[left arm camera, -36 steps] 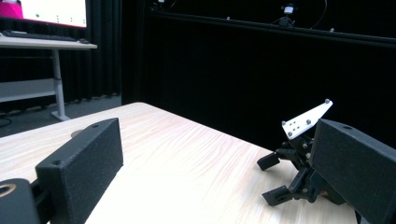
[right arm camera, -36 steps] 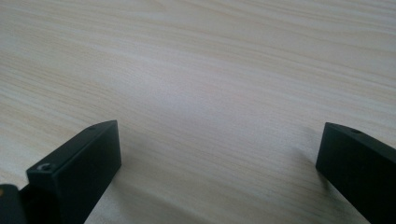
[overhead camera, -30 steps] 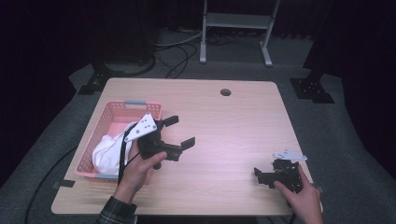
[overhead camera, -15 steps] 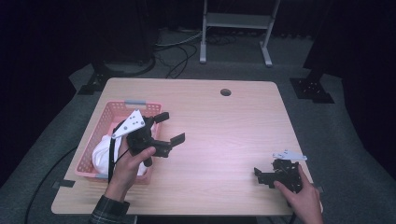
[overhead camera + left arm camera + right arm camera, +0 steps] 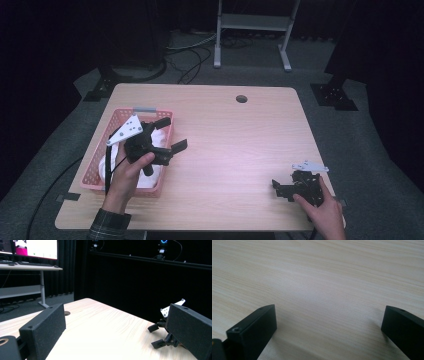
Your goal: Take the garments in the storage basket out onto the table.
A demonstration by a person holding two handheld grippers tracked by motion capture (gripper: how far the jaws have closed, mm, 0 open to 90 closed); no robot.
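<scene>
left jaws wide over the basket

while both pairs of jaws stand wide apart and grip nothing, the left gripper [image 5: 167,135] hovers over the pink basket [image 5: 101,156] at the table's [image 5: 240,145] left — likely lined up to reach the white cloth [image 5: 159,138] inside. the right gripper [image 5: 280,188] rests low near the front right edge, hand behind it — seemingly waiting.
</scene>
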